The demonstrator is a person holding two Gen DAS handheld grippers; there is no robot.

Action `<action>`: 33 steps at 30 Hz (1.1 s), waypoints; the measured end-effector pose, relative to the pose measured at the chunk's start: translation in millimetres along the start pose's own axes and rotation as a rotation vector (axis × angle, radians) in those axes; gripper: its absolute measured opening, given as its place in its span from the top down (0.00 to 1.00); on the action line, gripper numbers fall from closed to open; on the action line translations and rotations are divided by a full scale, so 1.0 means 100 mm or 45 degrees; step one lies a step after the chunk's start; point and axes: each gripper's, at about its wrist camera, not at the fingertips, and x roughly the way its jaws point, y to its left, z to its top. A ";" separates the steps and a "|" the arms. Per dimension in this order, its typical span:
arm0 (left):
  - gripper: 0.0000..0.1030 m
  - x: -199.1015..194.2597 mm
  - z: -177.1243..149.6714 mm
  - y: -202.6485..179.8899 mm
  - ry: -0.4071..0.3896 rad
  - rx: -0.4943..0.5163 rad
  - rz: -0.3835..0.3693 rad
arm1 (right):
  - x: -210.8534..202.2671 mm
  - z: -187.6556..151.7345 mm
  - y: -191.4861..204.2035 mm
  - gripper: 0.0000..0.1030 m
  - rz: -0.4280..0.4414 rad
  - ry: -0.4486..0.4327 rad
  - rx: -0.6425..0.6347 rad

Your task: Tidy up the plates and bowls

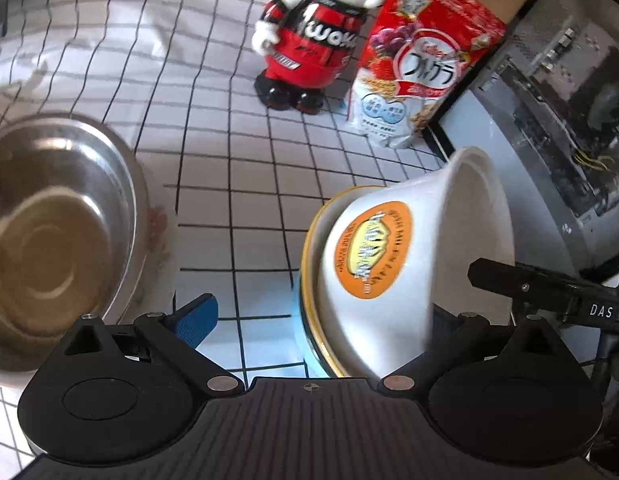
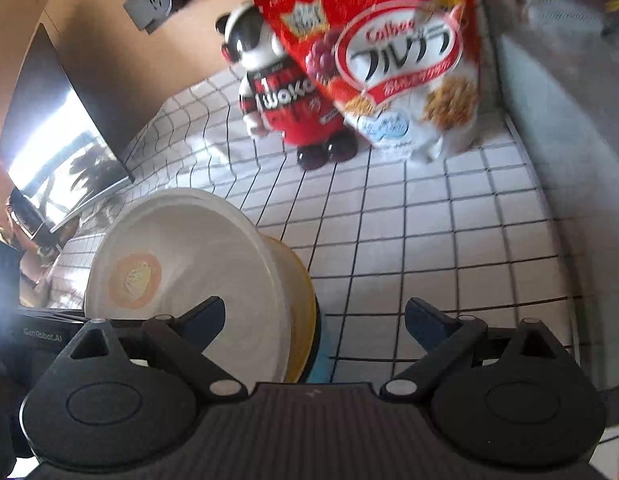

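Note:
A white bowl (image 1: 389, 264) with an orange logo leans tilted in a yellow-rimmed bowl (image 1: 311, 248), which sits on something blue. In the right wrist view I look into the same white bowl (image 2: 197, 256), with the yellow bowl (image 2: 301, 280) under it. My left gripper (image 1: 319, 320) is open; its left blue fingertip (image 1: 197, 320) is free and its right finger is hidden behind the white bowl. My right gripper (image 2: 317, 314) is open, its left fingertip (image 2: 213, 312) over the bowl's inside and the rim between the fingers. A steel bowl (image 1: 49, 232) rests on a floral plate (image 1: 159, 232) at the left.
The tiled counter (image 1: 245, 184) carries a red-and-white bear figure (image 1: 309, 44) and a red cereal bag (image 1: 421, 68) at the back. A dark appliance (image 1: 557, 128) stands on the right. The right gripper's black body (image 1: 549, 292) is beside the white bowl.

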 end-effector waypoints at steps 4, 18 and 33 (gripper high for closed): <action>0.01 -0.03 0.00 -0.05 -0.012 0.027 -0.017 | -0.12 -0.07 0.09 0.06 0.002 -0.088 -0.046; 0.01 0.33 -0.06 0.22 0.079 -0.214 -0.174 | 0.59 0.19 0.03 0.06 0.177 0.210 0.146; 0.01 0.48 -0.01 0.28 0.052 -0.315 -0.397 | 0.76 0.14 -0.18 0.04 0.374 0.353 0.368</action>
